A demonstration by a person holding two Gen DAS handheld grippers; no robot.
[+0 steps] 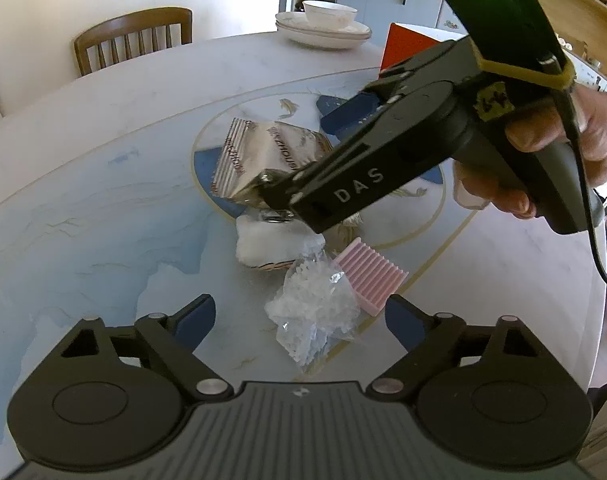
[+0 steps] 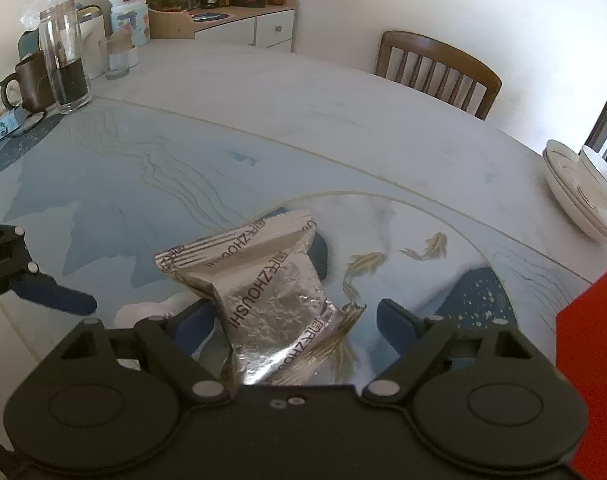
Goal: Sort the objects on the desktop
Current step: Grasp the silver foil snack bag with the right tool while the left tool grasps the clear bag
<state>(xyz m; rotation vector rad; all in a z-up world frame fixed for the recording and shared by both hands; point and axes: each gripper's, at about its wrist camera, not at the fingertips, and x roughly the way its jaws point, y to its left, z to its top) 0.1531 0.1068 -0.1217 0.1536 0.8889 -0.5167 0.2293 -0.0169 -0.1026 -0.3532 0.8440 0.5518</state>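
A silver foil snack packet [image 1: 263, 156] lies at the middle of the round table, also large in the right wrist view [image 2: 263, 300]. My right gripper [image 2: 295, 324] is open, its fingers either side of the packet's near end. From the left wrist view the right gripper's body [image 1: 383, 160] leans over the packet. My left gripper [image 1: 299, 320] is open and empty, just short of a clear plastic bag [image 1: 315, 312]. A pink ribbed piece [image 1: 369, 276] and a white soft packet [image 1: 271, 244] lie beside the bag.
A red box [image 1: 407, 46] stands behind the pile, at the right edge in the right wrist view [image 2: 591, 340]. Stacked white plates with a bowl [image 1: 323, 26] sit far off. A glass jar [image 2: 65, 68], mug [image 2: 27, 80] and cups stand at the far left. Chairs [image 2: 439, 68] surround the table.
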